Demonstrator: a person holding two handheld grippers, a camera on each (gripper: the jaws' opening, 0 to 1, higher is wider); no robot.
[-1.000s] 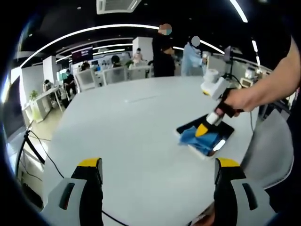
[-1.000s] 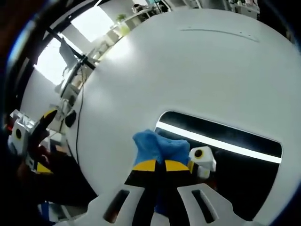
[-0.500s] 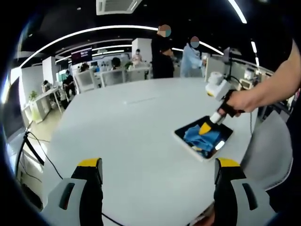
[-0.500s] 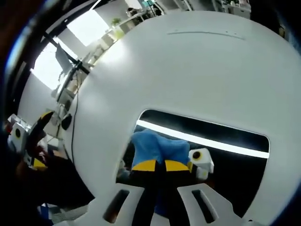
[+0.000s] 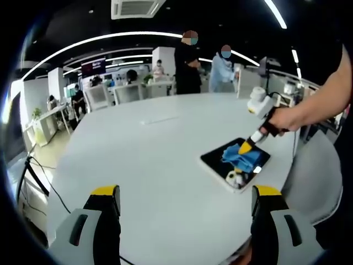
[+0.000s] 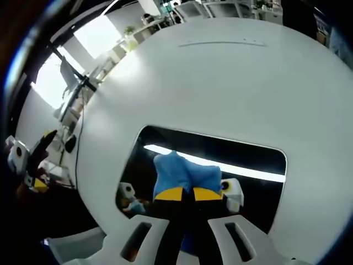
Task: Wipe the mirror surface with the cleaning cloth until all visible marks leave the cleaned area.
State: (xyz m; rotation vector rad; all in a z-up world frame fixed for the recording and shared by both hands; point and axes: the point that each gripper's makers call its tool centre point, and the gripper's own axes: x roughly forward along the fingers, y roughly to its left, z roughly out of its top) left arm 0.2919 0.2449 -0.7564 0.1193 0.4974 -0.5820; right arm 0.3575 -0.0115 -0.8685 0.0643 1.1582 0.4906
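On the white bench (image 5: 154,160), my right gripper (image 6: 182,194) is clenching the blue cloth (image 6: 185,172) against the mirror (image 6: 248,160), my left gripper (image 5: 185,199) is idling released, and too much sideways drag is risking sliding the unanchored mirror.

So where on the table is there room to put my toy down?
The white table is bare between the mirror and its far edge by the chairs. It looks crowded at the mirror, where the right gripper presses the blue cloth. The left gripper is open above bare table.
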